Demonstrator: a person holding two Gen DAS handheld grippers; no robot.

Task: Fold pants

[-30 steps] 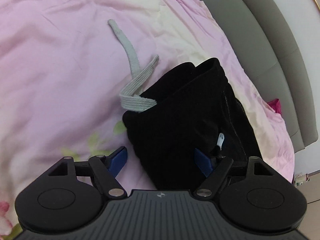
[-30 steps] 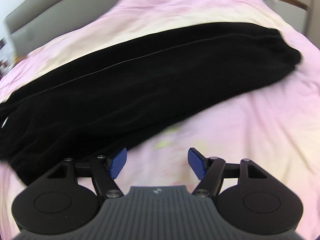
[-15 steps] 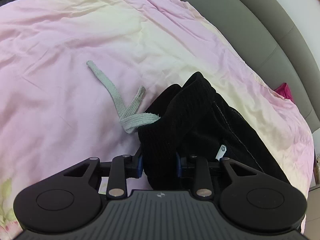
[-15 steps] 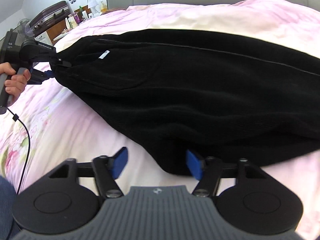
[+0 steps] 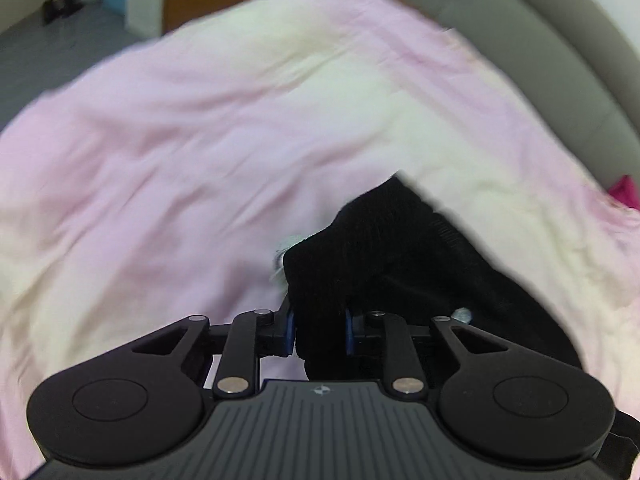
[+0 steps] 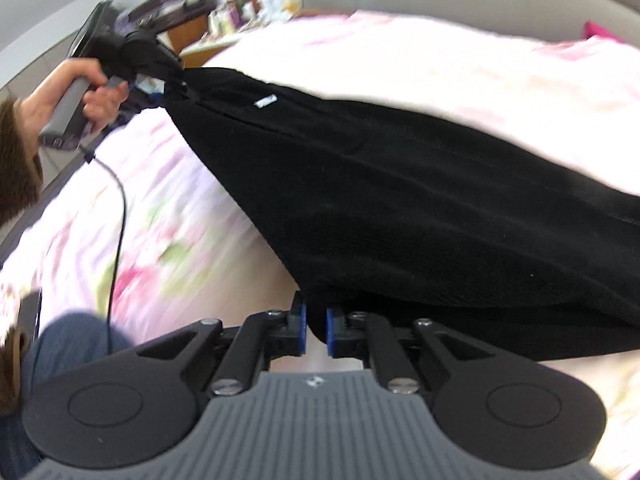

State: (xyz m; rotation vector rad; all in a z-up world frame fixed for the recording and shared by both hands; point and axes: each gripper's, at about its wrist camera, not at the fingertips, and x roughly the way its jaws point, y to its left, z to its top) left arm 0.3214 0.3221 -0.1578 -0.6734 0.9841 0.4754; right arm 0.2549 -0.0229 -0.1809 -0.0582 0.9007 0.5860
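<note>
Black pants stretch across the pink bed, lifted at one end. My left gripper has a bunched corner of the pants' waist end between its blue pads; its jaws are closing and press the fabric. A bit of grey drawstring peeks out beside the bunch. My right gripper is shut on the near lower edge of the pants. In the right wrist view the left gripper holds the raised corner at upper left, a hand on its handle. A white label shows near that corner.
A pink flowered sheet covers the bed, with a grey padded headboard behind. A black cable hangs from the left gripper's handle. A leg in jeans stands at the bed's near side. A cluttered bedside table is beyond.
Both grippers went from open to closed on the pants. The left one lifted the waist corner off the sheet; the right one swept along the pants to their near edge.
</note>
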